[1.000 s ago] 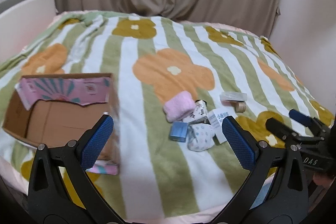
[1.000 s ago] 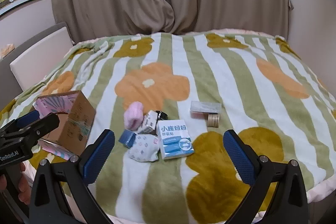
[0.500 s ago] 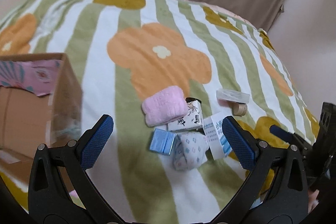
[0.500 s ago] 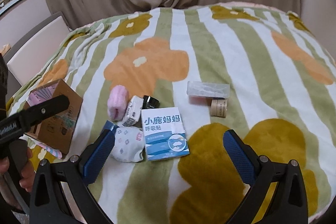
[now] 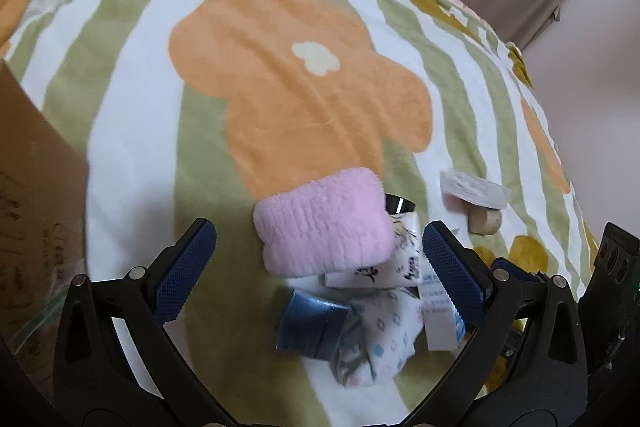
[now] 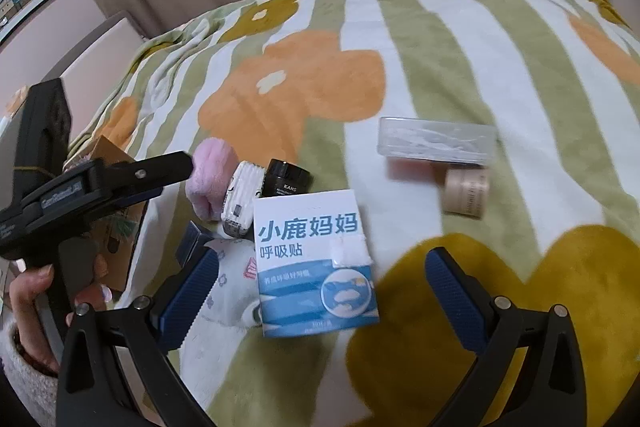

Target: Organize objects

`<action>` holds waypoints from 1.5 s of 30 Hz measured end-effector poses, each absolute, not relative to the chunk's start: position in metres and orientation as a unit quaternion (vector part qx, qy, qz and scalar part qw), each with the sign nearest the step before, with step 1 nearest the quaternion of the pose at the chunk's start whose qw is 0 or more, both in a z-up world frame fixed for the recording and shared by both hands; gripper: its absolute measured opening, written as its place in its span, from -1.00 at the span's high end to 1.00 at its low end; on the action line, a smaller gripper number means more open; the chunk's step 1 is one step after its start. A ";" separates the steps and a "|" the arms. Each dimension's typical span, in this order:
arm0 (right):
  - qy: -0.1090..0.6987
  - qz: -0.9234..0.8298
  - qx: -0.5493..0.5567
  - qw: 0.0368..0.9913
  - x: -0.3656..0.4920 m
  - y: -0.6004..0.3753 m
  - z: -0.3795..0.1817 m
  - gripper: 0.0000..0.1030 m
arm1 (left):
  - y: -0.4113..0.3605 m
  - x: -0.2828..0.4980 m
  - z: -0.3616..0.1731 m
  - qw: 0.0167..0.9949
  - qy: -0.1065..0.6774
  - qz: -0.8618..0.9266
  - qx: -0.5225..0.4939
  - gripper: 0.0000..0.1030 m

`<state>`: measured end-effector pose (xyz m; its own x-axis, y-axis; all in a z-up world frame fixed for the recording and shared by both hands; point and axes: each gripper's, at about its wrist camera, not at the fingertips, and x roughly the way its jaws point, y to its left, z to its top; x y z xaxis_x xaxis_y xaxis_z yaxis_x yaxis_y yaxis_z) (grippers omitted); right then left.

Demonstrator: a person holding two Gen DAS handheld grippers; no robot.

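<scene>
I held both the left gripper (image 5: 316, 267) and right gripper (image 6: 320, 291) open, empty. The pink towel roll (image 5: 324, 221) looked soft, light, probably compressible; grip across its middle.

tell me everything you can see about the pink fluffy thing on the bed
The pink fluffy roll looks like soft plush fabric, folded or rolled into a thick bundle with a ribbed end. It lies on the striped flower blanket at the edge of an orange flower, against the small white printed box. It sits ahead of the open left gripper, apparently not gripped.
</scene>
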<state>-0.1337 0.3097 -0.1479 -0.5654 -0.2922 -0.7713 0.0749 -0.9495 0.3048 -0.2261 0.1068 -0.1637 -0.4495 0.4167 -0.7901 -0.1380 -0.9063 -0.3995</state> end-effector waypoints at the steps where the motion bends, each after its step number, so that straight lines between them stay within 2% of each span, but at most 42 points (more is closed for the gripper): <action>1: -0.118 -0.875 0.458 0.107 -0.136 0.309 -0.151 -0.99 | 0.106 -0.228 -0.166 0.166 -0.143 0.837 -0.501 -0.99; 11: -0.130 -0.864 0.473 0.115 -0.148 0.313 -0.170 -0.99 | 0.104 -0.241 -0.183 0.175 -0.175 0.820 -0.516 -0.99; 13: -0.133 -0.860 0.477 0.123 -0.150 0.313 -0.173 -0.86 | 0.103 -0.242 -0.186 0.180 -0.188 0.815 -0.518 -0.99; 21: -0.132 -0.855 0.486 0.123 -0.154 0.311 -0.180 -0.66 | 0.100 -0.243 -0.194 0.181 -0.211 0.806 -0.523 -0.90; 26: -0.138 -0.854 0.485 0.130 -0.154 0.311 -0.181 -0.45 | 0.099 -0.242 -0.196 0.186 -0.217 0.803 -0.523 -0.42; 28: -0.140 -0.853 0.484 0.136 -0.153 0.310 -0.181 -0.32 | 0.099 -0.243 -0.196 0.188 -0.220 0.802 -0.523 -0.38; 31: -0.139 -0.851 0.486 0.142 -0.156 0.306 -0.182 -0.24 | 0.099 -0.244 -0.196 0.188 -0.220 0.803 -0.522 -0.30; 38: -0.142 -0.852 0.484 0.140 -0.157 0.303 -0.180 -0.23 | 0.093 -0.241 -0.191 0.188 -0.227 0.807 -0.512 -0.08; 45: -0.140 -0.855 0.480 0.136 -0.155 0.304 -0.177 -0.23 | 0.094 -0.240 -0.180 0.188 -0.211 0.818 -0.501 0.05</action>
<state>-0.1546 0.3044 -0.1774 -0.5026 -0.3668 -0.7829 0.0984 -0.9239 0.3697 -0.2398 0.0944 -0.1802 -0.4267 0.5184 -0.7411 -0.0959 -0.8408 -0.5328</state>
